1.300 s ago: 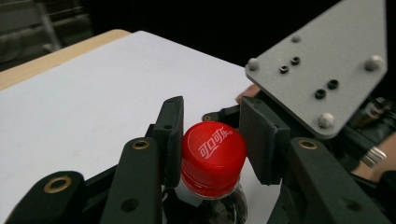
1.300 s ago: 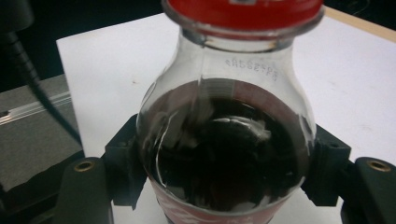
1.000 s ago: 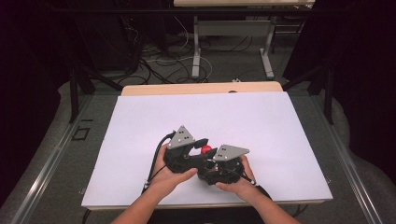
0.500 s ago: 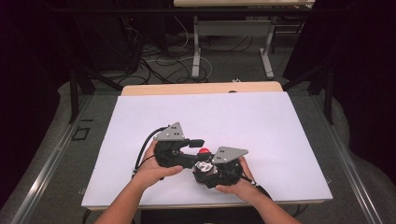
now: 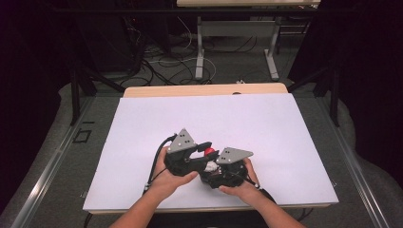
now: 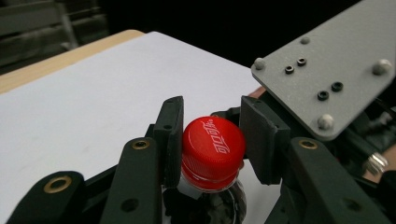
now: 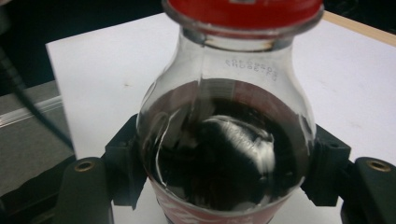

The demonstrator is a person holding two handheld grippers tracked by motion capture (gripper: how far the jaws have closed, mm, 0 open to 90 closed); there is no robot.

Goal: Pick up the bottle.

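Cola bottle (image 7: 224,154), dark liquid inside, held close to the near edge of the white worktop (image 5: 266,123), about midway along it. Right tongs (image 7: 224,186) clamp the bottle's body, one pad on each side. Left tongs (image 6: 212,140) close on the red cap (image 6: 212,147): the left pad touches it, the right pad stands just beside it. The step in hand appears to be unscrewing the cap; the next move calls for a firm squeeze on the cap, then a twist while the body is held fast.
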